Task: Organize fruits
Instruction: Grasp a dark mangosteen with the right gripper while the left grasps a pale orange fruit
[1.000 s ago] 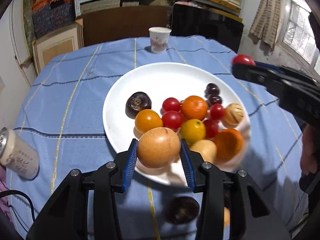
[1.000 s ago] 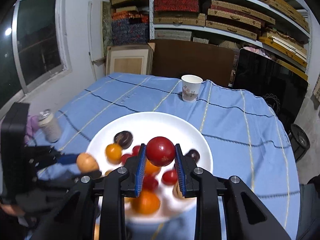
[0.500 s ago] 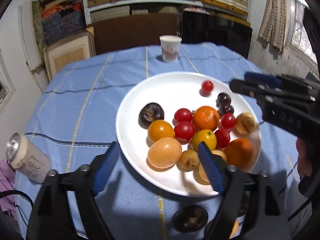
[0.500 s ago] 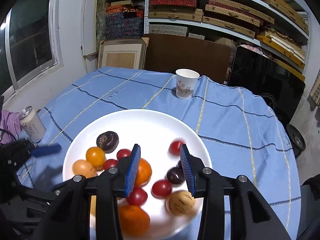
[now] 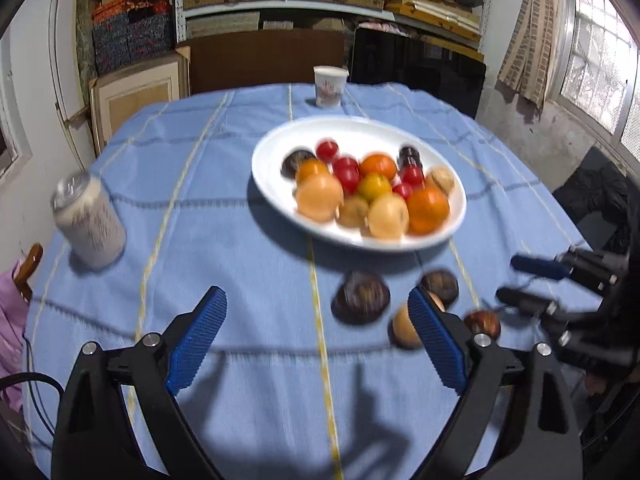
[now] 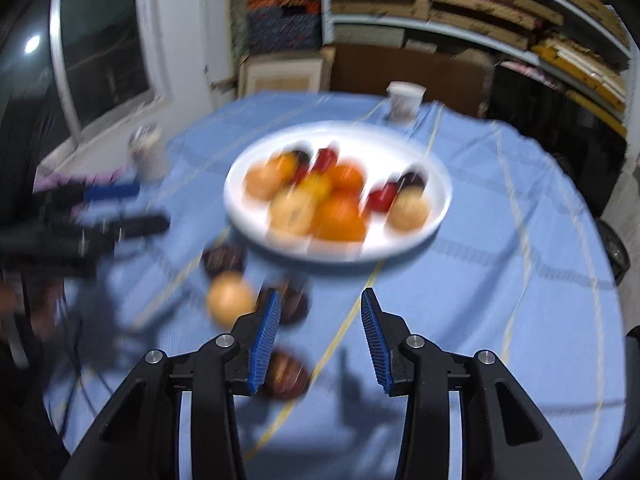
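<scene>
Mostly done: white round plate (image 5: 276, 196) heaped with fruit, four loose fruits left on blue-clothed worktop (image 5: 240, 264); left claw (image 5: 316, 344) opening wide and empty, right claw (image 6: 320, 344) parted, empty.

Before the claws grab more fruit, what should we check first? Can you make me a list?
1. Left claw has nothing in it: ok, it is opening wider with only cloth between the fingers.
2. Right claw has nothing in it: ok, open over bare cloth.
3. Fruit left to collect: ok, a big dark fruit, a smaller dark fruit, a tan fruit and a reddish fruit lie on the tablecloth.
4. Room on the plate: ok, the far part is bare.
5. Claws apart from each other: ok.
6. Sharp view for aiming: not ok, the right view is blurred.
</scene>
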Available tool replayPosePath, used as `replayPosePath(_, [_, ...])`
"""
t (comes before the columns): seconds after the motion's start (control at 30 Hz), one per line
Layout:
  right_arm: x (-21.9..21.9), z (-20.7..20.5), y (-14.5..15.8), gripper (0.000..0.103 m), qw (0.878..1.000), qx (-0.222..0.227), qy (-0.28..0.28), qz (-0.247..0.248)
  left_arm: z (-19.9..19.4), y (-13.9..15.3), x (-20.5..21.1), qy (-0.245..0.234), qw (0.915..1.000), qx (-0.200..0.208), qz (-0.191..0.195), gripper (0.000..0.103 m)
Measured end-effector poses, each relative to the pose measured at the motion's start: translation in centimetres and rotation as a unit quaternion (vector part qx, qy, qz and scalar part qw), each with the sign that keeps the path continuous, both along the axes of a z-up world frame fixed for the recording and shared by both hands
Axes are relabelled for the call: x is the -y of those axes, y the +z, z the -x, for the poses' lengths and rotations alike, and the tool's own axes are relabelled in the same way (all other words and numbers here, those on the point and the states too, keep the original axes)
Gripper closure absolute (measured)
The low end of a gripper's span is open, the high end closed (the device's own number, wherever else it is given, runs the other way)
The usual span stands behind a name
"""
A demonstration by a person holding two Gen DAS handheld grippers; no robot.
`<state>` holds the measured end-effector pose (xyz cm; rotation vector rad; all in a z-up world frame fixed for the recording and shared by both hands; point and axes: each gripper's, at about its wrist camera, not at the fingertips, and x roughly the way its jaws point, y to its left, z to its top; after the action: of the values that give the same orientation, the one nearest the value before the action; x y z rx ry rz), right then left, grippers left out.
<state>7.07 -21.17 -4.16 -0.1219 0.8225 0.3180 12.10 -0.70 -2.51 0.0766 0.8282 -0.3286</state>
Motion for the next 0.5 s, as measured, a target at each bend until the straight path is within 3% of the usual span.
replayPosePath(0.13, [-0.8,1.2,-1.9,0.059,1.0,-0.01,0.003,0.013,1.2,-1.3,0.2,-0.005,0.9999,-0.015,-0.005,0.013])
replayPosePath(0.2, [-1.2,1.3,-2.0,0.048,1.0,-0.009,-0.002,0.018,1.6,-1.5,0.4,-0.007,0.9998,-0.02,-0.004,0.013])
replayPosePath(0.33, [-2.3,1.1,-2.3,0.047,0.999,-0.009,0.01,0.032,2.4,-1.7,0.5,-0.009,0.9997,-0.02,-0.005,0.013])
replayPosePath(0.43, [-2.5,0.6,-2.6,0.049,0.999,-0.023,0.008,0.027,2.6,-1.8,0.6,-0.01,0.9997,-0.023,-0.004,0.013])
replayPosePath(0.5, [-2.3,0.8,-2.6,0.061,0.999,-0.024,0.003,0.024,2.8,-1.8,0.7,-0.012,0.9996,-0.024,-0.005,0.013])
